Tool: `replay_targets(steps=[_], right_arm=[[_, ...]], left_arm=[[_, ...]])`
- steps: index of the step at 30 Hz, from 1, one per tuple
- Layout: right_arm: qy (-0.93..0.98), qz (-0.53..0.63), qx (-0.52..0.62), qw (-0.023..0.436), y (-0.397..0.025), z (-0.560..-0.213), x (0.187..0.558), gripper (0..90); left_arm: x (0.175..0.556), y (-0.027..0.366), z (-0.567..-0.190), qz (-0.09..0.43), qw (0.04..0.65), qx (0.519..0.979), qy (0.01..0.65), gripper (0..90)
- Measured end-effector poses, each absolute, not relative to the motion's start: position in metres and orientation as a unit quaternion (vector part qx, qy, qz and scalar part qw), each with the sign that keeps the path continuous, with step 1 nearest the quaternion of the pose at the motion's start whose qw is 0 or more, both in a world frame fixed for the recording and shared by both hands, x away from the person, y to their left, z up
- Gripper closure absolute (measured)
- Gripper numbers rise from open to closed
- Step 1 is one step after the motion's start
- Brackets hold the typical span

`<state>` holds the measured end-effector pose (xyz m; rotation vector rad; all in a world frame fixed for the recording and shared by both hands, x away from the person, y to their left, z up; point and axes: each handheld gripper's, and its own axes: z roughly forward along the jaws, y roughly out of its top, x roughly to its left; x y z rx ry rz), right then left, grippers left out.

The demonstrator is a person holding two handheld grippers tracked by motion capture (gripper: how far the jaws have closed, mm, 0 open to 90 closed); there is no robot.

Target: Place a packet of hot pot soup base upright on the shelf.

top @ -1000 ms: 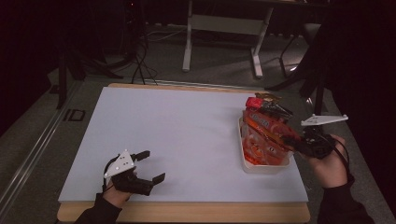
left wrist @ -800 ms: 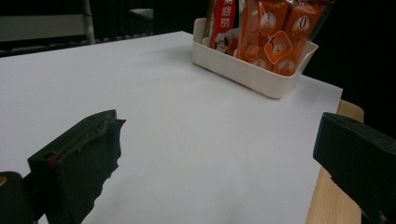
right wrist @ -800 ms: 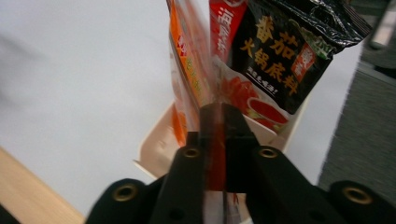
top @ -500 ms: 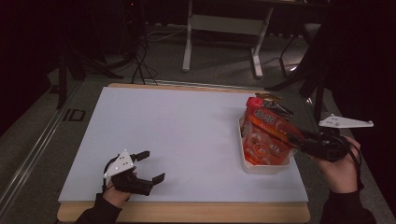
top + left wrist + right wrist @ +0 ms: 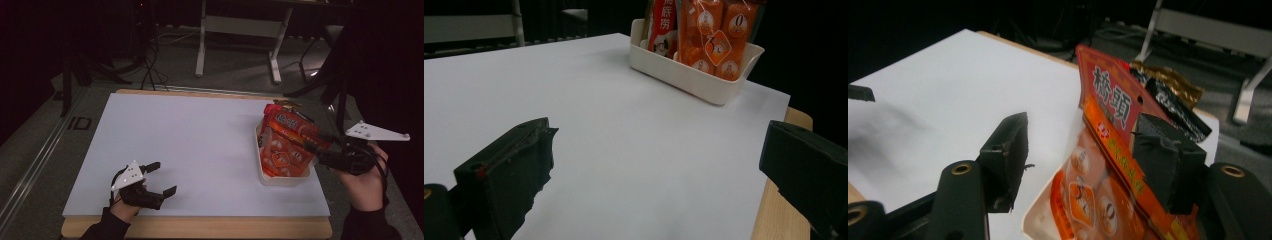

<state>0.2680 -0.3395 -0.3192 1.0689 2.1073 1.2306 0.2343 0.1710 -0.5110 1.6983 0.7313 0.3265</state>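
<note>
One cream plastic bin (image 5: 280, 179) at the right edge of the white tabletop (image 5: 200, 145), holding several orange-red snack bags (image 5: 285, 142). Right hand-held gripper (image 5: 320, 147) spread beside them, holding nothing; its view reads "橋頭". Left hand-held gripper (image 5: 160, 179) spread wide, empty, near the front-left corner.

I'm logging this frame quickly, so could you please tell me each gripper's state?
Left gripper: open, holding nothing, above the table.
Right gripper: open, jaws either side of the orange snack bag.
</note>
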Motion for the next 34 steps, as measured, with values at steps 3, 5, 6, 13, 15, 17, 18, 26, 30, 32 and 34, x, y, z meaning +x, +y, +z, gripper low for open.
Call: replay_targets(steps=[3, 5, 6, 13, 15, 17, 18, 26, 30, 32, 34], right_arm=[[0.766, 0.464, 0.378, 0.235, -0.337, -0.321, 0.267, 40.8], [0.768, 0.468, 0.367, 0.236, -0.333, -0.323, 0.265, 40.8], [0.769, 0.467, 0.368, 0.236, -0.332, -0.324, 0.265, 40.7], [0.775, 0.504, 0.326, 0.198, -0.314, -0.342, 0.259, 39.7], [0.785, 0.501, 0.314, 0.184, -0.304, -0.351, 0.258, 38.5], [0.792, 0.499, 0.306, 0.174, -0.296, -0.359, 0.257, 37.1], [0.793, 0.499, 0.304, 0.171, -0.292, -0.362, 0.257, 36.4], [0.8, 0.506, 0.291, 0.14, -0.275, -0.392, 0.259, 36.8], [0.808, 0.498, 0.291, 0.12, -0.267, -0.414, 0.261, 37.4], [0.809, 0.498, 0.291, 0.117, -0.267, -0.415, 0.261, 37.4], [0.808, 0.498, 0.293, 0.116, -0.267, -0.417, 0.261, 37.4]], left_arm=[[0.234, 0.171, -0.511, 0.14, 0.591, 0.73, 0.314, 1.2], [0.234, 0.171, -0.511, 0.14, 0.59, 0.73, 0.314, 1.2], [0.234, 0.171, -0.511, 0.14, 0.591, 0.73, 0.314, 1.2], [0.234, 0.17, -0.512, 0.138, 0.591, 0.731, 0.313, 1.2], [0.234, 0.17, -0.512, 0.138, 0.591, 0.731, 0.312, 1.2], [0.234, 0.17, -0.511, 0.138, 0.59, 0.732, 0.312, 1.2], [0.233, 0.17, -0.511, 0.138, 0.59, 0.732, 0.311, 1.2], [0.233, 0.171, -0.51, 0.14, 0.593, 0.729, 0.311, 1.2], [0.233, 0.171, -0.51, 0.141, 0.593, 0.73, 0.31, 1.2], [0.233, 0.171, -0.51, 0.141, 0.593, 0.729, 0.31, 1.2], [0.233, 0.171, -0.51, 0.141, 0.593, 0.73, 0.31, 1.2]])
